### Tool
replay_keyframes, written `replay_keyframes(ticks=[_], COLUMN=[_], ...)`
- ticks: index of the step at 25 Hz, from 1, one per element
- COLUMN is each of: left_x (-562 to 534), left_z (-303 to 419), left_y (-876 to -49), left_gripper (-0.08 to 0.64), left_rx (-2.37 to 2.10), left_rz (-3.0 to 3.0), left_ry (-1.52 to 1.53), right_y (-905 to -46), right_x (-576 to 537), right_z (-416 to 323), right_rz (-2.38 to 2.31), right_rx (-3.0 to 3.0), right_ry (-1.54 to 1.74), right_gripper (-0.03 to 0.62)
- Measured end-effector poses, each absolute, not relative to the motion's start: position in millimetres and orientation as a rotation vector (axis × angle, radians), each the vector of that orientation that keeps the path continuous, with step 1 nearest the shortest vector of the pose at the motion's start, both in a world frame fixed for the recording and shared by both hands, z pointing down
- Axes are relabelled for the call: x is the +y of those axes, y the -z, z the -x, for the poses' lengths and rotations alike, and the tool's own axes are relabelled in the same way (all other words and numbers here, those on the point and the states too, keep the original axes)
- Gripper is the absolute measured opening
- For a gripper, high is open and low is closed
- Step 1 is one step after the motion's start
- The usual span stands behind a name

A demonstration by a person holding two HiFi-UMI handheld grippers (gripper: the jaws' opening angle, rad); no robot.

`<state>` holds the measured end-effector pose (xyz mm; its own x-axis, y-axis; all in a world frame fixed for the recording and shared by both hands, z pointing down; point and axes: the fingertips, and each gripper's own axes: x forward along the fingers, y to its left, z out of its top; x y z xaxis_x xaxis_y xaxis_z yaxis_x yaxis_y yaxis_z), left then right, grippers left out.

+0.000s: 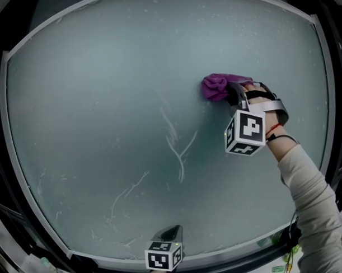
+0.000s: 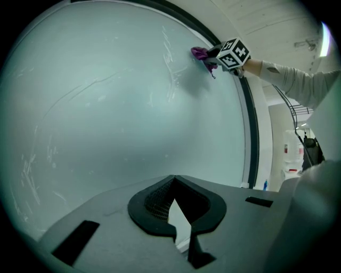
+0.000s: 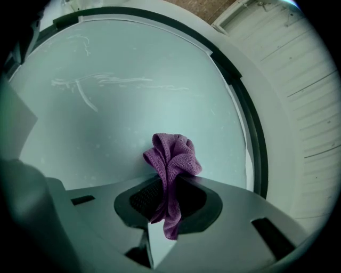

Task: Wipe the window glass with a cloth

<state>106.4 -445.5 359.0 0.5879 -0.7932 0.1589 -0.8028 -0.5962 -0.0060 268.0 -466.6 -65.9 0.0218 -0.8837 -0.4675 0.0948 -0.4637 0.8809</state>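
Right hand-held gripper (image 3: 169, 184) is clamped on the purple cloth (image 3: 173, 154), with the wad bunched just past its tips and pressed against the window glass (image 1: 106, 75). Left hand-held gripper (image 2: 173, 180) hangs low, jaws closed on nothing. White streaks (image 1: 179, 144) run below and left of the right one, down toward the left gripper, so I'd guess most of the wiping is left.
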Motion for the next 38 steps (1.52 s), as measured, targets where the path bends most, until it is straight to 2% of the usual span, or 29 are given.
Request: replay_keyframes(ticks=[38], left_x=[-406.2], left_z=[-113.7], left_y=[-364.0], left_gripper=[0.005], left_rx=[-1.337], left_rz=[-2.76], left_ry=[-0.22], right_y=[-166.4], right_x=[-467.9], right_z=[-281.6], right_rz=[-1.352], right_rx=[-1.091], right_ry=[1.345], right_gripper=[0.061])
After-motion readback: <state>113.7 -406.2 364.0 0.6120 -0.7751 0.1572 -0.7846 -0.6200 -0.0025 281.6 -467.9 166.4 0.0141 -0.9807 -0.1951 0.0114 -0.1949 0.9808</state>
